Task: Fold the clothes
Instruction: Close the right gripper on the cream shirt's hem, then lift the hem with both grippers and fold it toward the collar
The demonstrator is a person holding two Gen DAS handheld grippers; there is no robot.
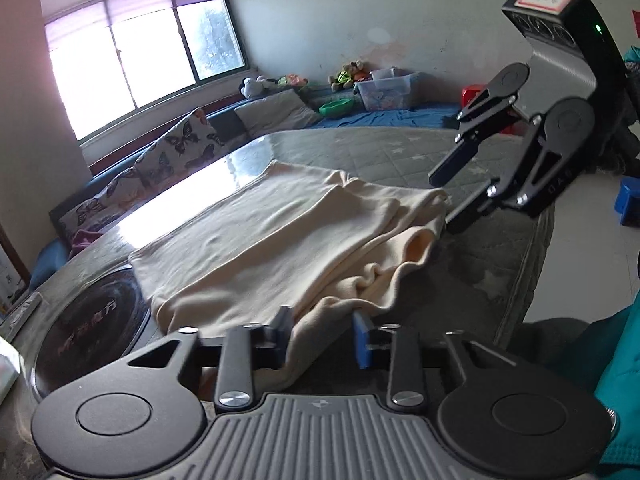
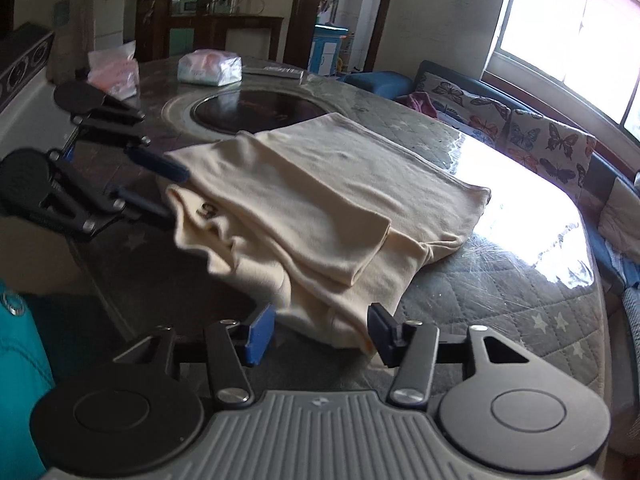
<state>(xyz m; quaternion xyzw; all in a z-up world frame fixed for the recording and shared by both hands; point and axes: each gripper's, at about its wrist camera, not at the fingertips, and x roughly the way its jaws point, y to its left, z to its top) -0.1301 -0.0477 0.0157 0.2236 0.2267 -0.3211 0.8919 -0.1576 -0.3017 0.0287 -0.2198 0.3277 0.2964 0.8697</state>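
A cream garment [image 1: 280,240] [image 2: 320,200] lies partly folded on the quilt-covered table [image 1: 400,148] [image 2: 480,300], with a sleeve laid over its body. My left gripper [image 1: 324,336] [image 2: 176,193] is open, and a bunched near edge of the garment runs between its fingers. At the opposite side, my right gripper [image 2: 322,332] [image 1: 442,202] is also open, its fingers straddling the garment's lower corner near the table edge. Neither pair of pads visibly pinches the fabric.
A dark round glass inset [image 1: 88,320] [image 2: 256,110] sits in the table beside the garment. Tissue packs [image 2: 210,66], a pink bag [image 2: 112,72] and a remote [image 2: 276,72] lie at the far end. A butterfly-cushion sofa [image 1: 172,152] [image 2: 520,132] lines the window wall. A teal sleeve [image 1: 616,380] is close by.
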